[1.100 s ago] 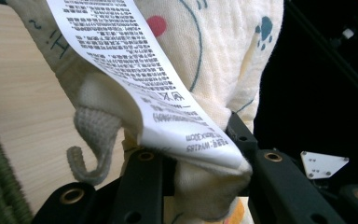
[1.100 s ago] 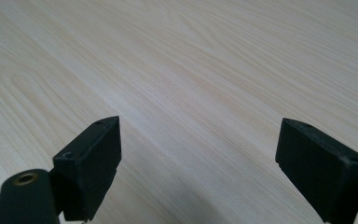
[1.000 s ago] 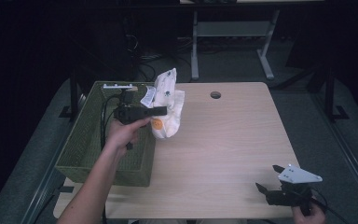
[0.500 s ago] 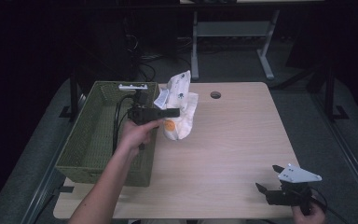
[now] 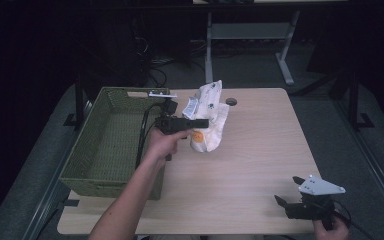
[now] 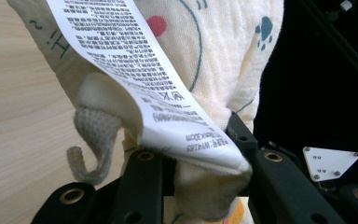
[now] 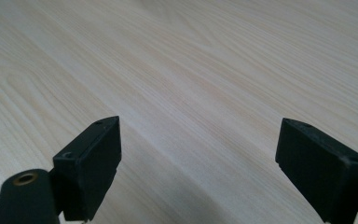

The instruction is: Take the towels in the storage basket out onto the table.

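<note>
- Left gripper [image 5: 202, 123] clamped on cream cloth [image 5: 211, 120]; in left gripper view the cloth [image 6: 223, 70] is bunched btwn the two black jaws, white printed label [image 6: 135, 70] draped over it.
- Cloth hangs over the bench [image 5: 250, 165], just beside the green woven basket [image 5: 110, 150], near the bench's far edge.
- Right gripper [image 5: 292, 192] at near right corner of bench, jaws wide apart, nothing btwn them; well apart from cloth.
</note>
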`<action>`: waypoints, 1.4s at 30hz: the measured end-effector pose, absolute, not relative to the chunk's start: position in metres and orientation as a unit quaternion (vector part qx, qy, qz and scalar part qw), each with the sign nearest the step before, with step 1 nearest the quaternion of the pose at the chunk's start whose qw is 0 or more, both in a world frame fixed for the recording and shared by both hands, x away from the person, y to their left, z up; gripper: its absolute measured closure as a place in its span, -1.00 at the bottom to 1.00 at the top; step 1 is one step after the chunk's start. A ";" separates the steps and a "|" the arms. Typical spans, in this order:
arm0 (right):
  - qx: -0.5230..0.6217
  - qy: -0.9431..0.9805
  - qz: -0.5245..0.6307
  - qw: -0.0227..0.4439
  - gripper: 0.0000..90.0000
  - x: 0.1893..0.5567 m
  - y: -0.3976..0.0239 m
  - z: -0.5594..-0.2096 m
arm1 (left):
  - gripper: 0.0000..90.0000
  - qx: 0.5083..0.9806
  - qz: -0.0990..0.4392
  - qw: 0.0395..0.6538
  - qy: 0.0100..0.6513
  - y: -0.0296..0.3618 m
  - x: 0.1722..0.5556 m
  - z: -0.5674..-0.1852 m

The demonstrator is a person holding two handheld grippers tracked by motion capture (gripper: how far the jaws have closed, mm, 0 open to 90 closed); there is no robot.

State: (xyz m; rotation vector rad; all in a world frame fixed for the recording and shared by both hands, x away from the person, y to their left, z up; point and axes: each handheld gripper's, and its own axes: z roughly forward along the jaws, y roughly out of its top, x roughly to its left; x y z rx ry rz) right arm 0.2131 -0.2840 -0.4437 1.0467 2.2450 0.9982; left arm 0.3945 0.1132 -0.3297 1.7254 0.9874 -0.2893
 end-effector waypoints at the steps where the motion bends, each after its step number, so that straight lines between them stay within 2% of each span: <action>1: 0.381 0.817 0.364 0.233 -0.69 0.213 -0.284 -0.444 | 0.61 0.725 -0.122 0.536 0.415 0.112 0.394 -0.329; 11: 0.381 0.818 0.364 0.231 -0.69 0.214 -0.283 -0.444 | 0.61 0.731 -0.119 0.533 0.409 0.092 0.398 -0.328; 42: 0.381 0.816 0.369 0.228 -0.69 0.215 -0.284 -0.443 | 0.58 0.767 -0.134 0.450 0.438 0.013 0.414 -0.404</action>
